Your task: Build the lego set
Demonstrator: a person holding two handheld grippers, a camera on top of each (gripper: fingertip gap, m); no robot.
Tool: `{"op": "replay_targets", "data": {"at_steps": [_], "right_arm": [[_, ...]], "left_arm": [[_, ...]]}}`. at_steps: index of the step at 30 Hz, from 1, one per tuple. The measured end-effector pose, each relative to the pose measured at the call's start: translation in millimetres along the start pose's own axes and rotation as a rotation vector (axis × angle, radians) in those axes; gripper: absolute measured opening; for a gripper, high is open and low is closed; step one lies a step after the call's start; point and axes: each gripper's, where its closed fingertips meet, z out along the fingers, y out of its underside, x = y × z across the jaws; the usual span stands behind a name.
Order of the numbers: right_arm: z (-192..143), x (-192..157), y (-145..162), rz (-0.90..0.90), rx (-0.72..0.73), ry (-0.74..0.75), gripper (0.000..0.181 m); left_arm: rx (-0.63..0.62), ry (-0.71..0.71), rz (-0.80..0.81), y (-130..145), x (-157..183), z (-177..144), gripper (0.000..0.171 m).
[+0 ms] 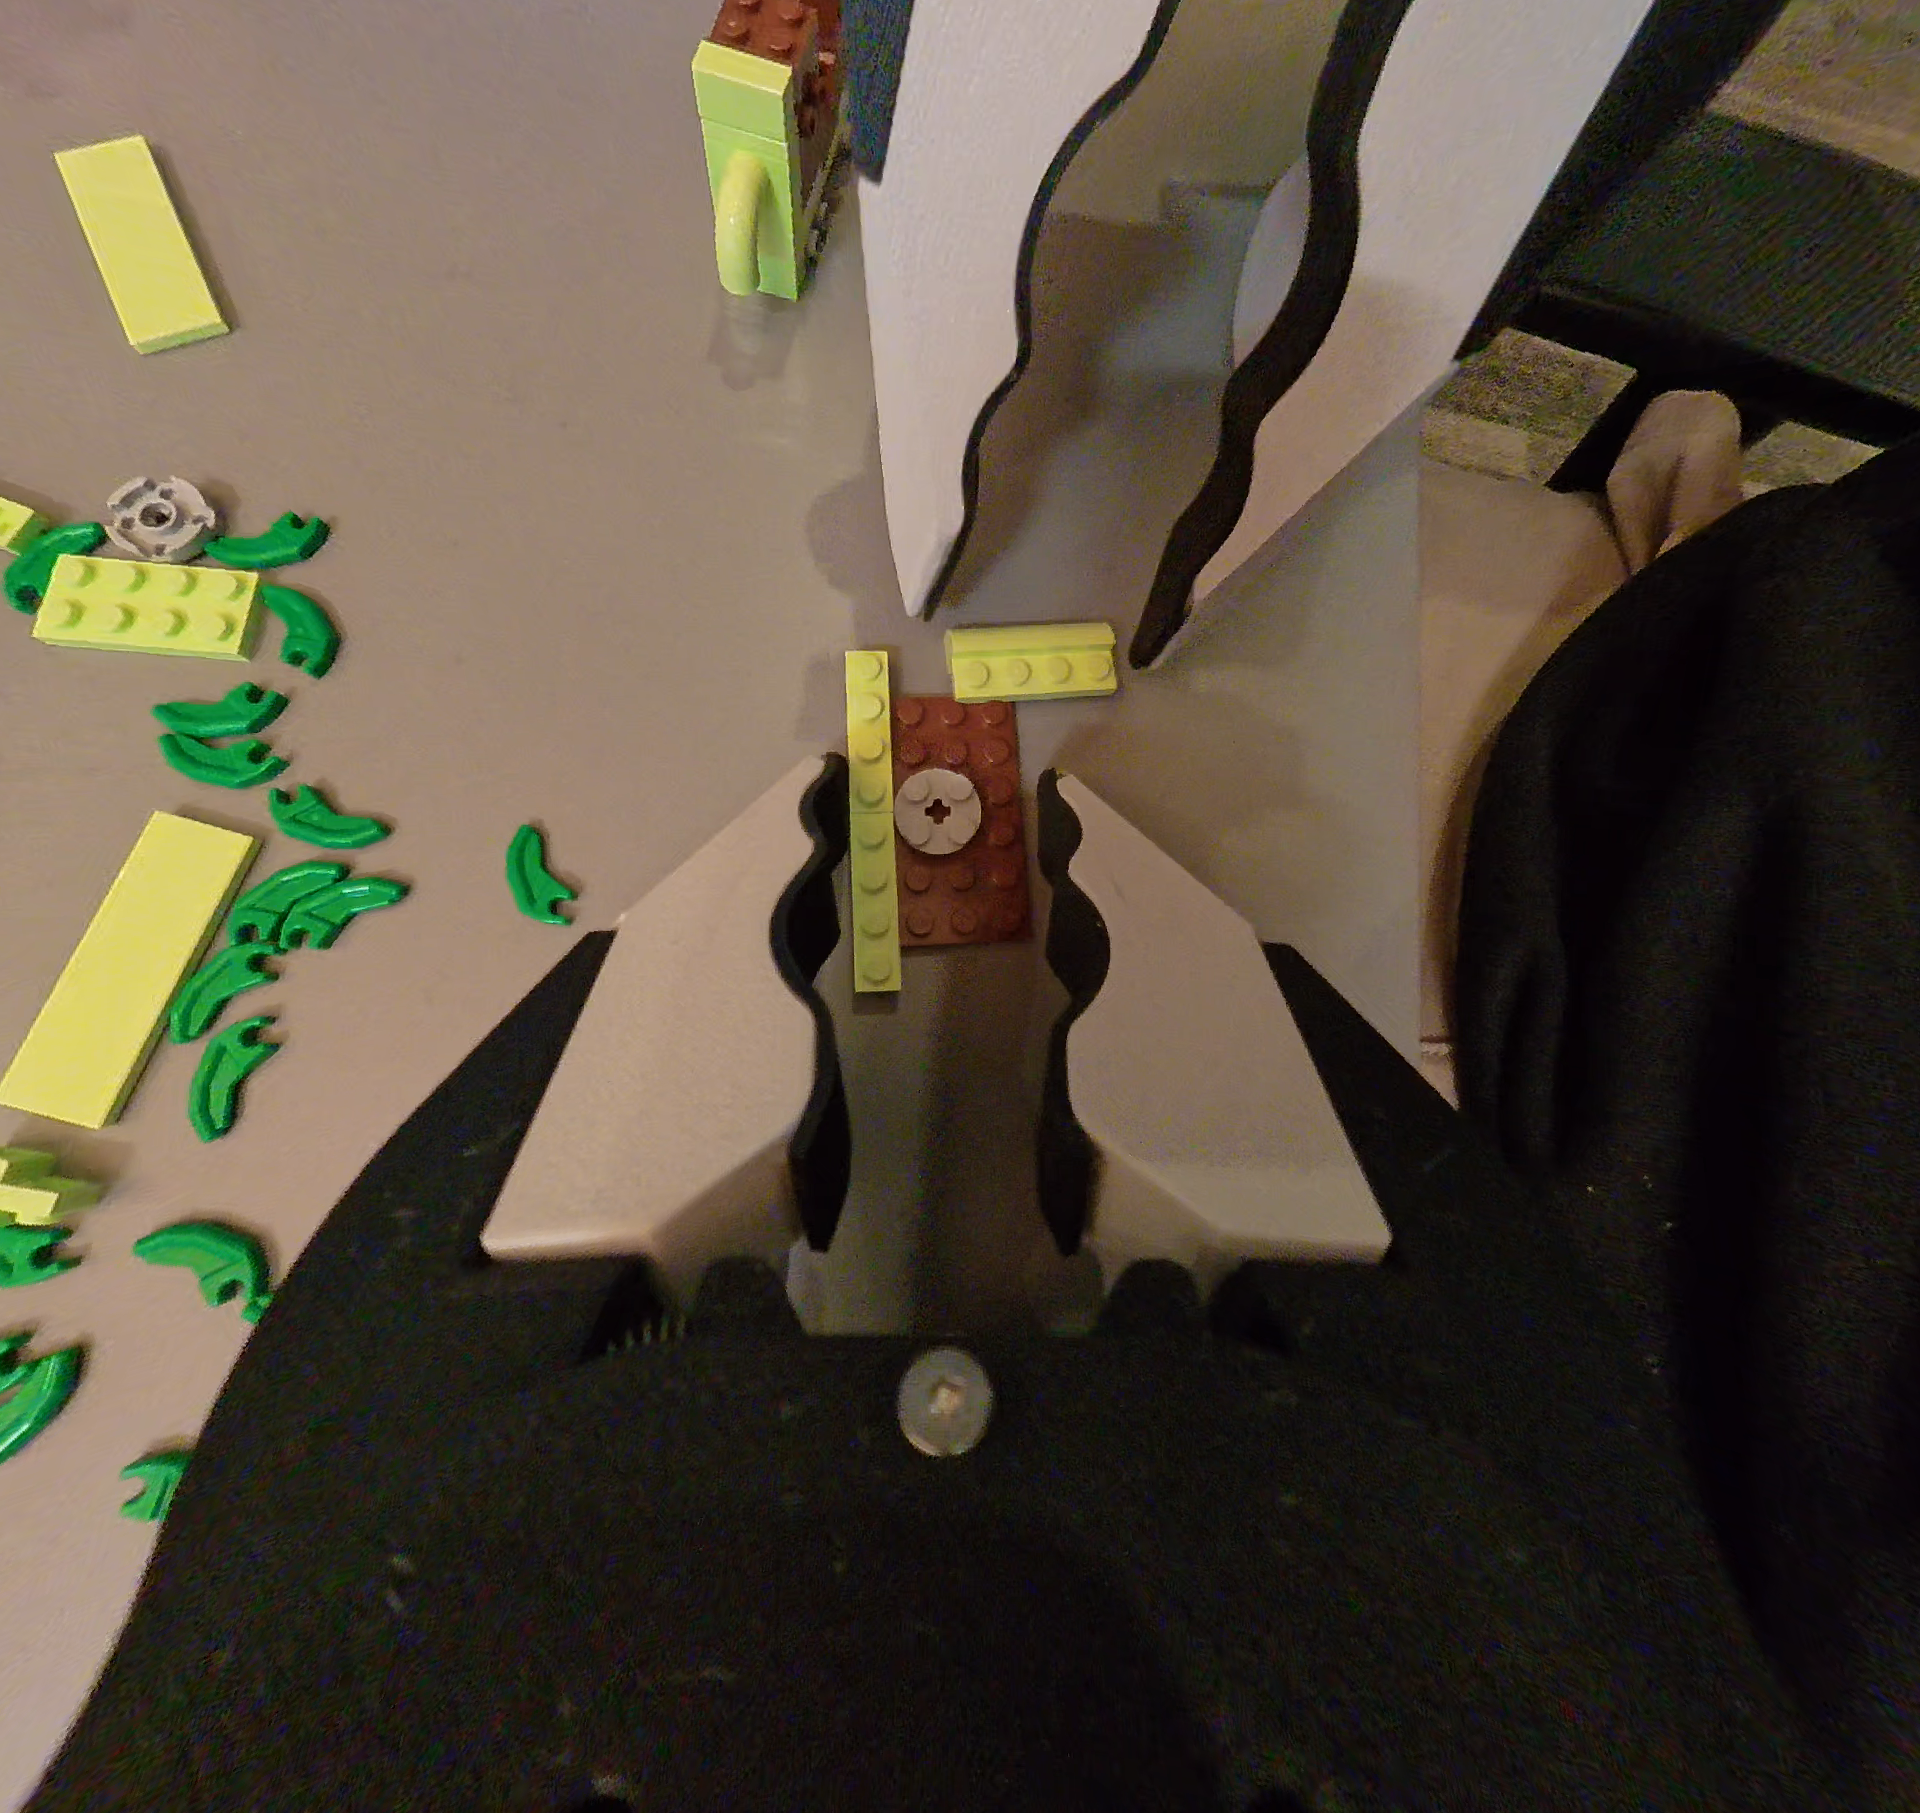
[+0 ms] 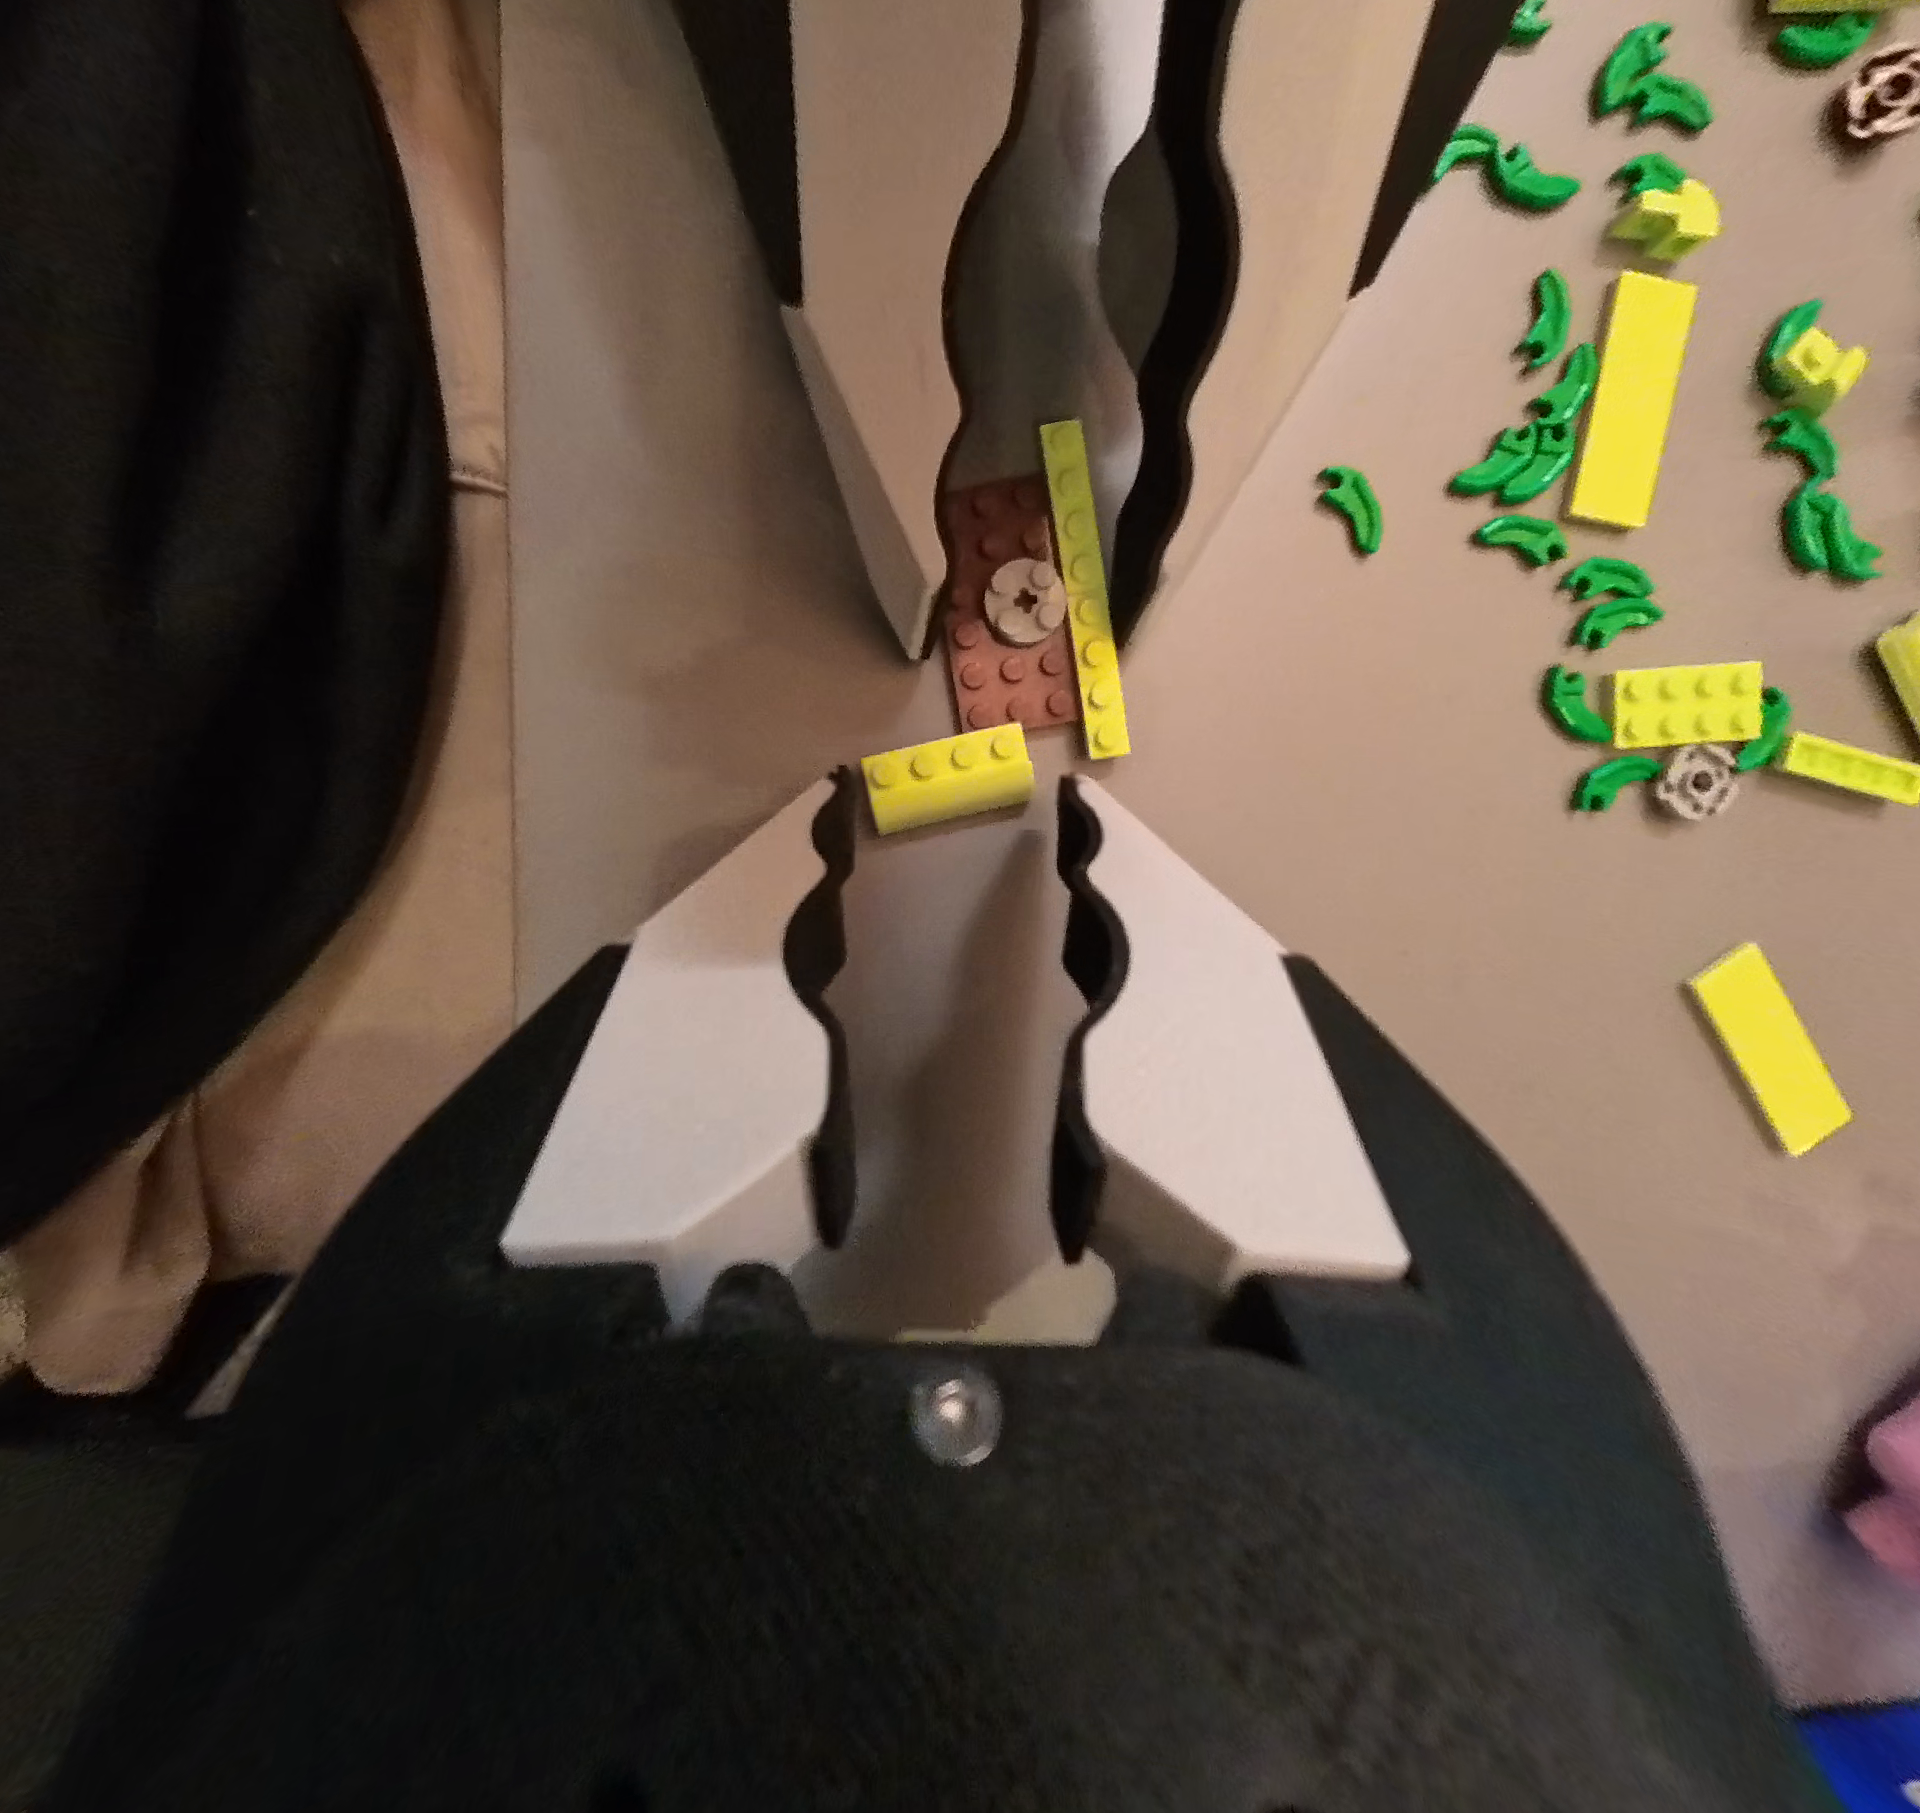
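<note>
A brown plate [image 1: 966,890] lies flat on the grey table, with a grey round piece [image 1: 938,809] on its studs and a long lime plate [image 1: 871,828] along its left edge. My left gripper [image 1: 940,776] straddles this assembly, and its pads touch both sides. A short lime slope brick [image 1: 1032,664] lies at the plate's far end. In the right wrist view, my right gripper [image 2: 951,787] is open. The slope brick [image 2: 948,776] lies between its tips with small gaps, just in front of the brown plate [image 2: 1003,693].
A brown and lime sub-build [image 1: 769,101] stands at the back. Several green leaf pieces [image 1: 281,911], lime tiles [image 1: 140,241], a lime studded plate [image 1: 145,605] and a second grey round piece [image 1: 161,516] lie to the left. A person's black sleeve [image 1: 1714,828] is beyond the table's right edge. The grippers are tip to tip, or close to it.
</note>
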Motion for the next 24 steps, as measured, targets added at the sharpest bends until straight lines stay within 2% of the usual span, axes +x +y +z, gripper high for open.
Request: {"op": "replay_targets", "data": {"at_steps": [9,17,24], "right_arm": [[7,0,4,-0.026,-0.022,-0.039,0.031],[1,5,-4,0.009,0.040,-0.022,0.031],[9,10,-3,-0.039,0.007,0.036,0.031]], "left_arm": [[-0.006,-0.023,0.016,1,-1,0,0.033],[-0.002,-0.006,-0.001,1,-1,0,0.033],[0.004,0.019,-0.026,0,0,0,0.033]]}}
